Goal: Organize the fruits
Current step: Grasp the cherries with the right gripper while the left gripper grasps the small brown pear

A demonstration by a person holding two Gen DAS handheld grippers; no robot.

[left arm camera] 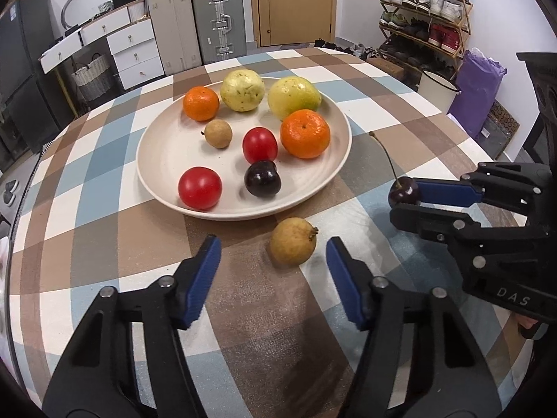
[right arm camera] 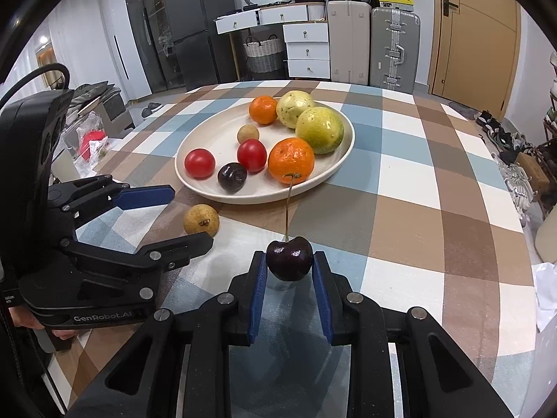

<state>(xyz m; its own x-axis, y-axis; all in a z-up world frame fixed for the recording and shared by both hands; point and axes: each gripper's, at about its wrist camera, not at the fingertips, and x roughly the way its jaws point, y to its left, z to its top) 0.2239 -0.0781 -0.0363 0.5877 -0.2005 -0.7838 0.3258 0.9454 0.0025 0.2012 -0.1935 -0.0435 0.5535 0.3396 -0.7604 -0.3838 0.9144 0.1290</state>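
Your right gripper (right arm camera: pixel 289 267) is clamped on a dark cherry (right arm camera: pixel 289 258). Your left gripper (left arm camera: pixel 273 271) stands apart around the brown longan (left arm camera: pixel 293 241) on the bench (left arm camera: pixel 400 139), pads not touching. Beyond sits the plate (left arm camera: pixel 167 146) of fruit.

We find bare tablecloth (right arm camera: pixel 410 209) toward the table's right edge; the fruit-crowded plate (right arm camera: pixel 209 188) blocks its middle.

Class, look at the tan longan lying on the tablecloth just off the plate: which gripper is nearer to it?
Left. The left gripper has the longan between its open fingers, untouched; the right gripper is off to its side, shut on a cherry.
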